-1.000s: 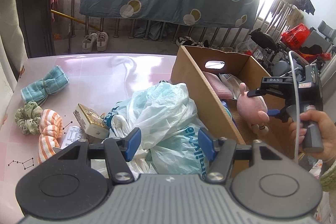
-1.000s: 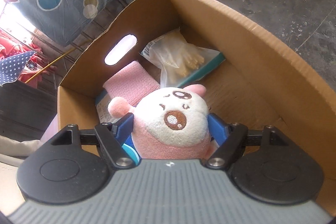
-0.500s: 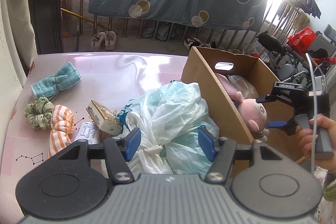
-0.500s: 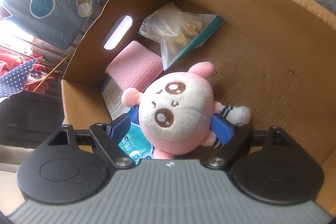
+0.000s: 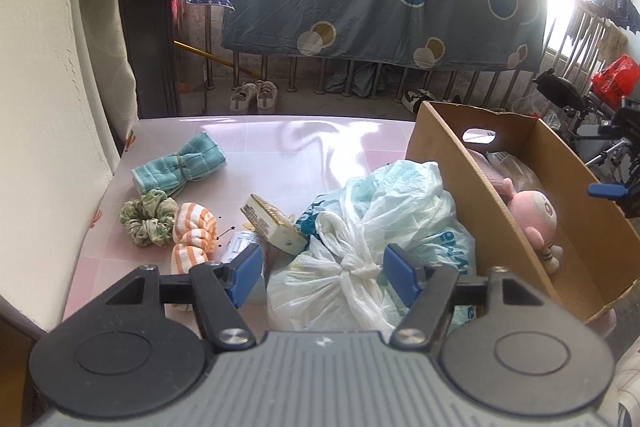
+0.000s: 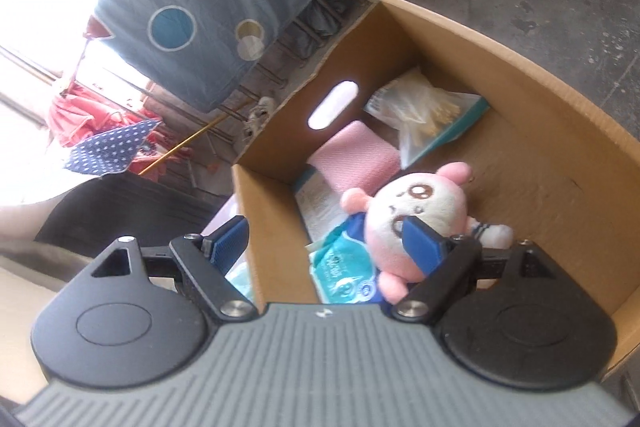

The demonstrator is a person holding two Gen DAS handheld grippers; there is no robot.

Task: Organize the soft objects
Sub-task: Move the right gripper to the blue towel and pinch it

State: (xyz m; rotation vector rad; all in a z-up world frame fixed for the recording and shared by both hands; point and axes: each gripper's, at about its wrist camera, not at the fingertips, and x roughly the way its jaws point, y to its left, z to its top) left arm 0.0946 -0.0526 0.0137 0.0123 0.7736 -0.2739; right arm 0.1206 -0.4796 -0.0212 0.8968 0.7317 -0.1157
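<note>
The pink-and-white round-headed plush doll lies in the brown cardboard box on the pink counter, free of the wide-apart right tongs, while the left tongs are opening, empty, above the knotted white plastic bag.

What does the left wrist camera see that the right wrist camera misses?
Only the left wrist view shows the pink table with the teal towel, green scrunchie and striped cloth. Only the right wrist view shows the blue wipes pack. Both show the cardboard box, pink plush toy and pink cloth.
</note>
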